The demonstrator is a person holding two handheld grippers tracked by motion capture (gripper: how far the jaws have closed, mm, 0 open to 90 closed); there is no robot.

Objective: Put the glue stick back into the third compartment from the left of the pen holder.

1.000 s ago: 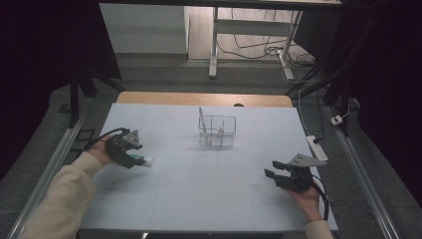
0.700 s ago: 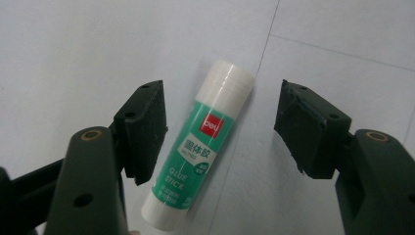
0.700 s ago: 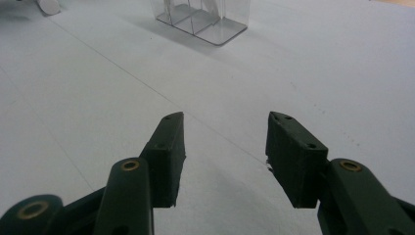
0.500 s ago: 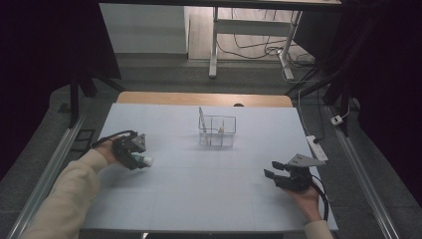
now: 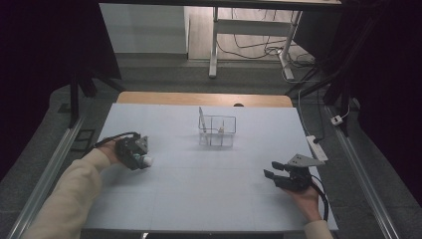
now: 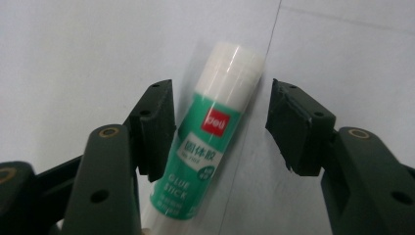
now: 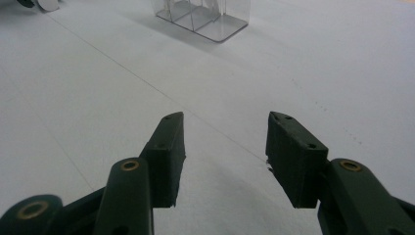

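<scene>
I see the pale tabletop (image 5: 209,199) spread across the high view, with a strip of wood along its far edge. Near the middle of its far half stands a clear plastic organizer (image 5: 217,130) with compartments; in the right gripper view it sits well ahead, at the top (image 7: 205,17). On my right, the right claw (image 5: 269,170) rests low at the near right part of the tabletop, well apart from the organizer, and its jaws stand open with nothing between them (image 7: 222,156). On my left, the left claw (image 5: 145,160) points down at the tabletop's left side. Its jaws have just been closing, with a glue stick (image 6: 208,137) between them; it lies flat on the tabletop, its white cap pointing away from the claw. The left jaw pad sits right against the green label, while a clear gap remains on the other side, so I count this claw as open around the stick, not gripping it.
</scene>
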